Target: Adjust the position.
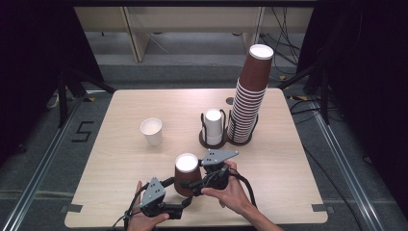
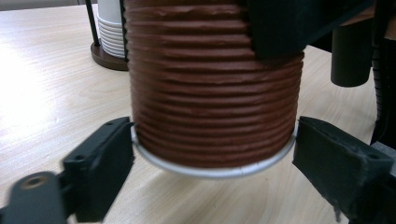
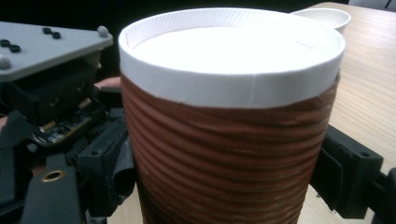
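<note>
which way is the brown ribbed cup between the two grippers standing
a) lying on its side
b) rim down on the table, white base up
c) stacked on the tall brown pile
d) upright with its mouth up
b: the brown ribbed cup has its rolled rim on the table in the left gripper view, and its flat white base faces up in the right gripper view.

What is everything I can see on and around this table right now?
Ribbed cup: one, brown with a white base, upside down near the front edge, between both grippers.
Tall cup stack: one, brown, upside down in a holder at the back right.
Short cup stack: one, white, in a wire holder beside the tall stack.
Single cup: one, white, upright, left of centre.
Table: one, light wood.
Left gripper: black, jaws either side of the ribbed cup's rim.
Right gripper: black, jaws either side of the ribbed cup's wall.
</note>
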